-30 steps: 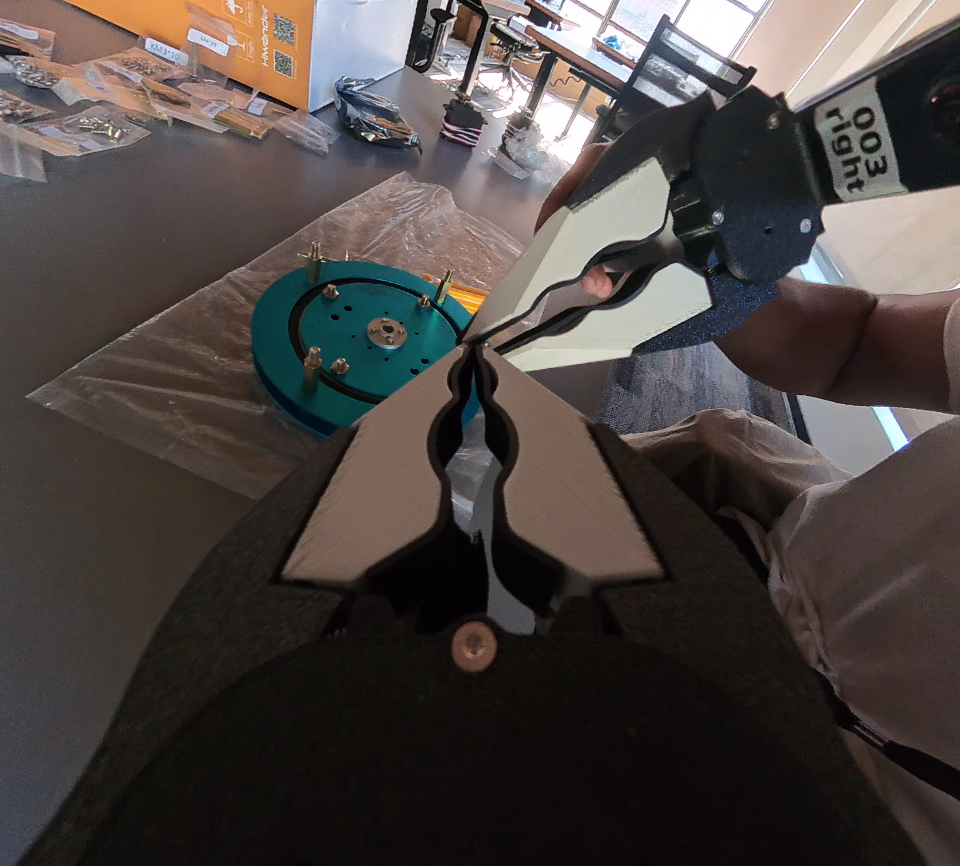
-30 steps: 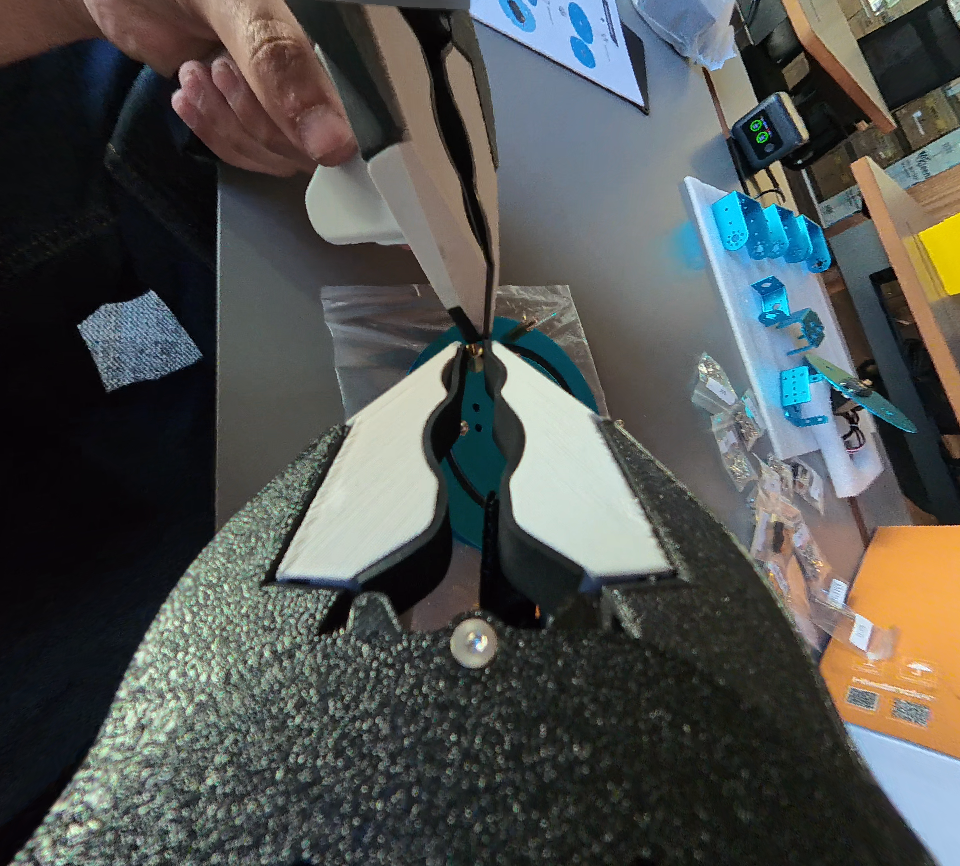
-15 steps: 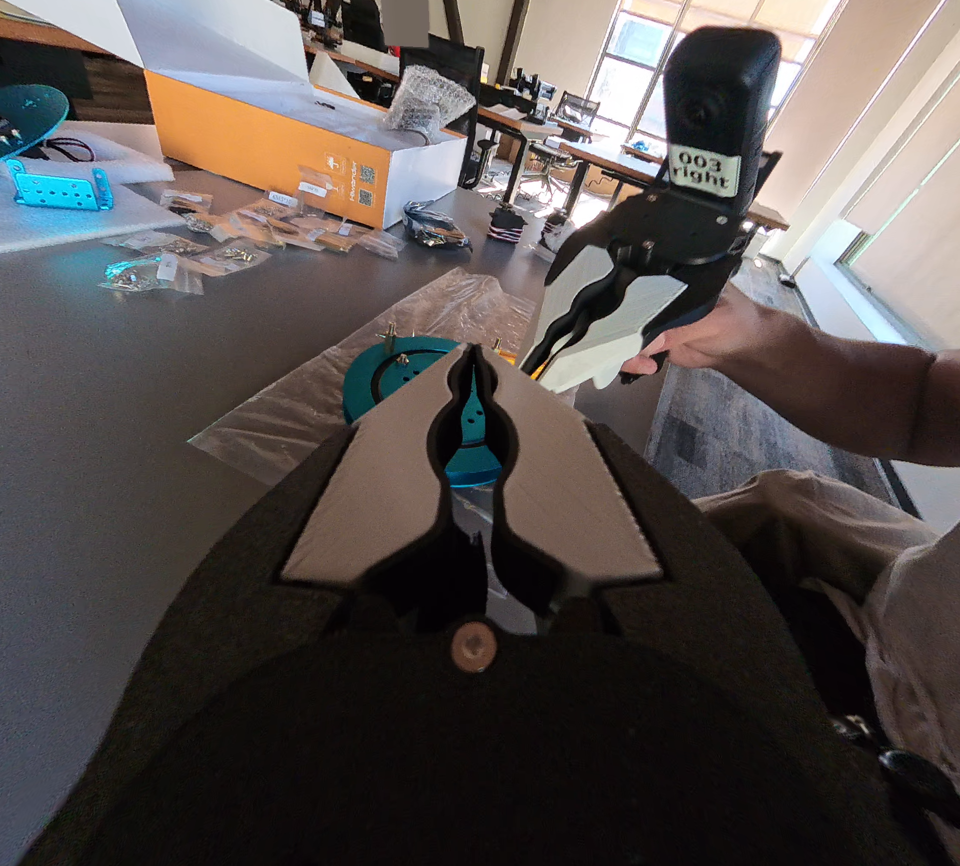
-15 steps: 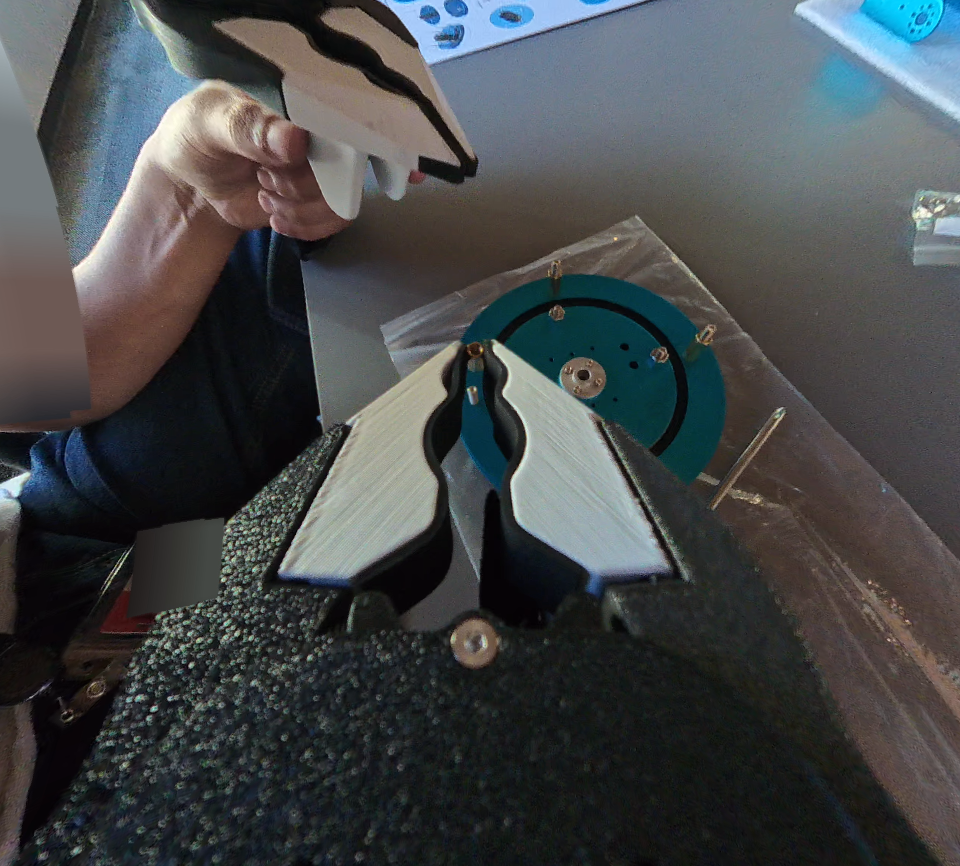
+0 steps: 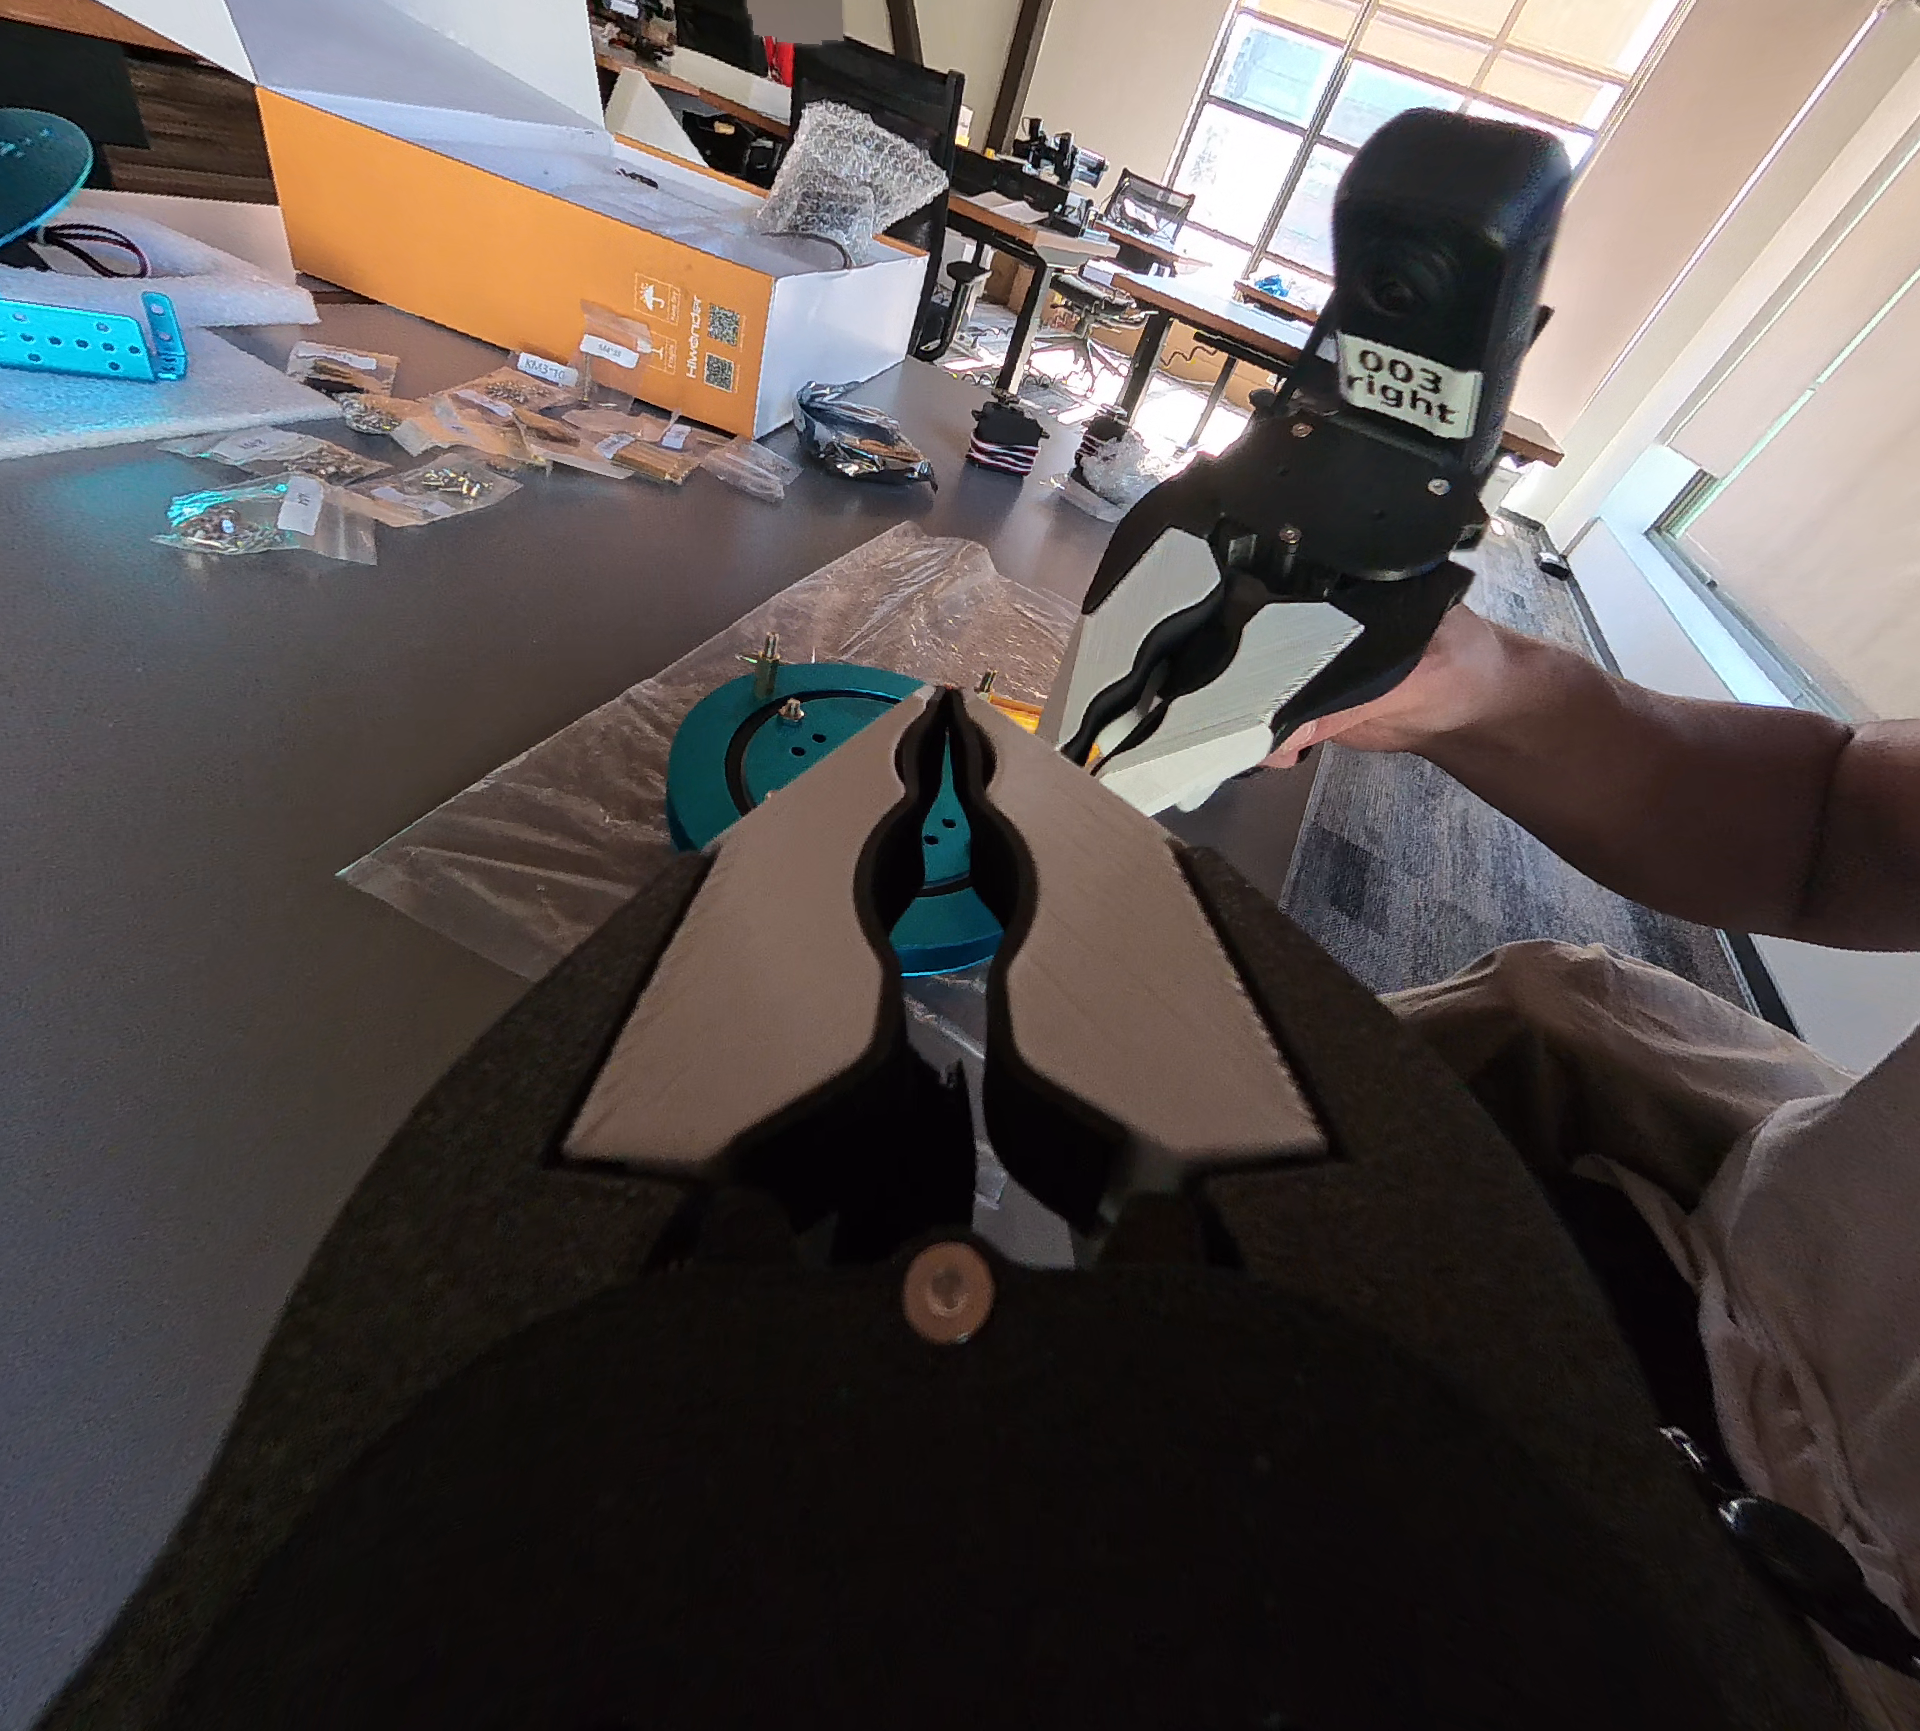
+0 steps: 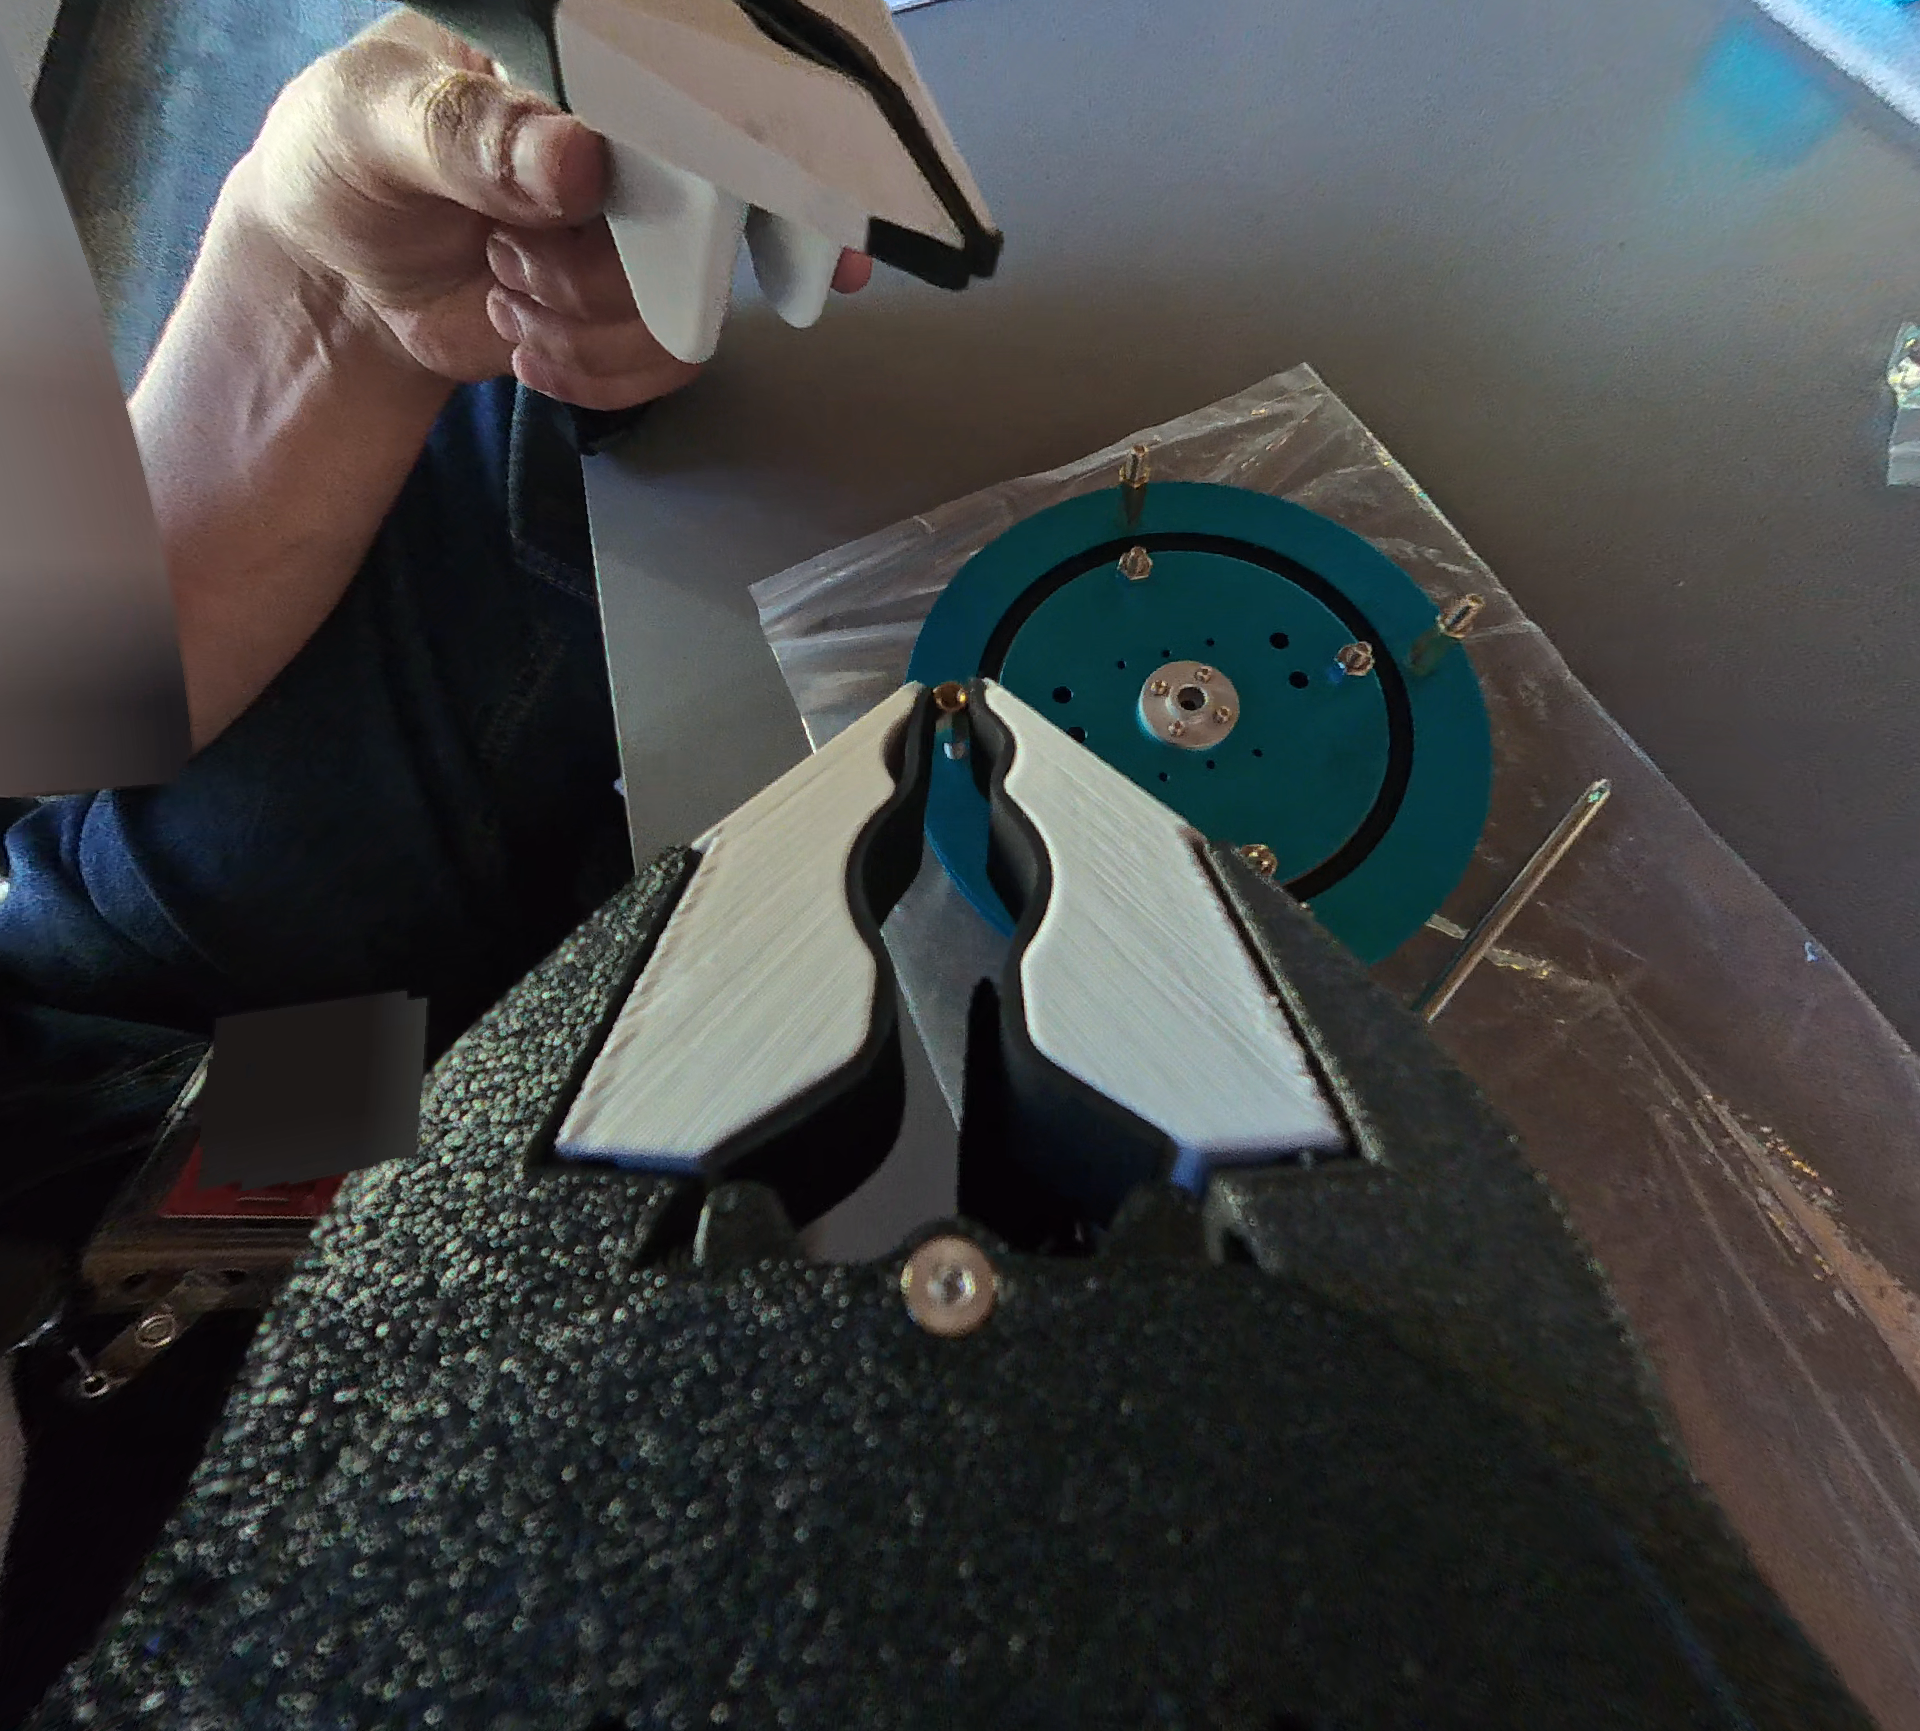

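Right wrist view: right tool (image 6: 951,702) pinches a brass standoff (image 6: 948,696) at the teal disc's (image 6: 1444,808) 9 o'clock rim; left tool (image 5: 943,699) pressed together, empty.

Two wrist cams, both aimed at the same spot from opposing sides.
Left wrist view sits low over the grey table (image 5: 312,798), looking forward and across it toward the far windows (image 5: 1382,71), with the teal disc (image 5: 790,746) close ahead. Right wrist view looks steeply down on the teal disc (image 6: 1351,725) from nearer, facing the person's side. Shared: disc, plastic sheet (image 6: 1662,1006), and each cam catches the other gripper: right gripper (image 5: 1091,751), left gripper (image 6: 971,258).
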